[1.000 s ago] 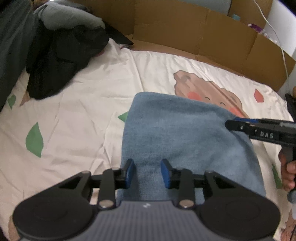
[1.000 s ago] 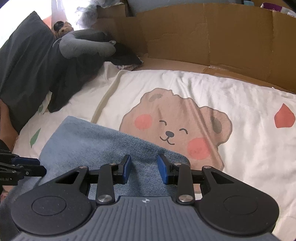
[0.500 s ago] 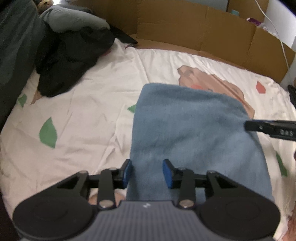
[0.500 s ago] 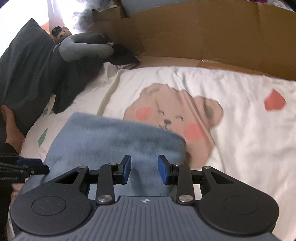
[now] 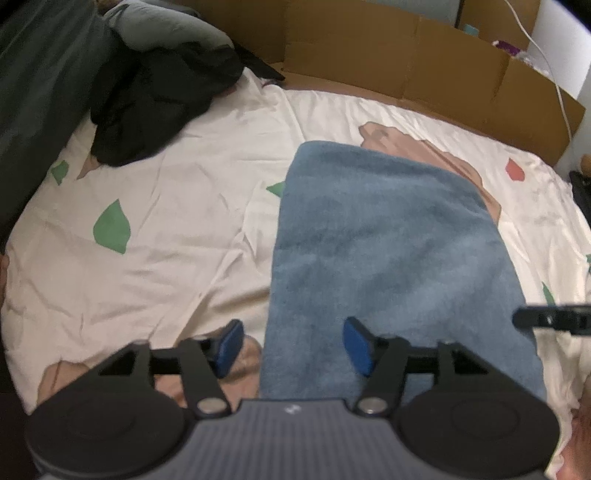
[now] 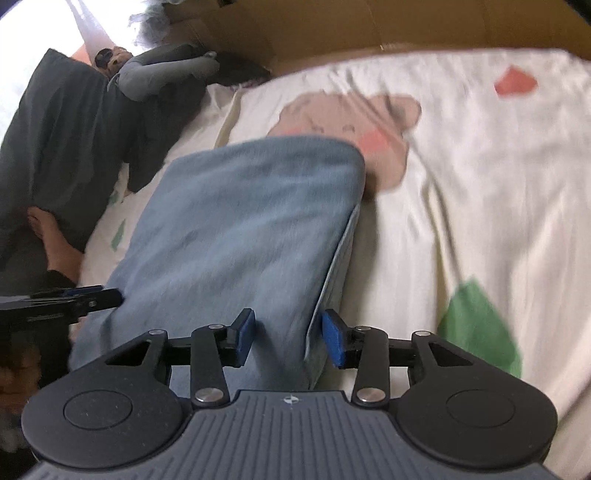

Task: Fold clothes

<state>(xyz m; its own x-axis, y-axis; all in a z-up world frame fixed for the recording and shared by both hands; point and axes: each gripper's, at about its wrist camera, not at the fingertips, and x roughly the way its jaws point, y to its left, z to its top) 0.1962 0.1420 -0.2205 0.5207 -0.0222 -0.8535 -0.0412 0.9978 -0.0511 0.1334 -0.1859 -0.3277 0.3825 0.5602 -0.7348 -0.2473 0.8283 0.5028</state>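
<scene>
We tilt both claws downward over the blue towel: left claw and right claw, jaws just widening, both released.

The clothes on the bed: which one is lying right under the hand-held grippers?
The folded blue garment, flat on the bear-print sheet, with both hand-held grippers over its near end. The black clothes and the grey one are bunched far off by the cardboard.

bedsheet: motion-blurred | blue towel: near end hidden behind right gripper
</scene>
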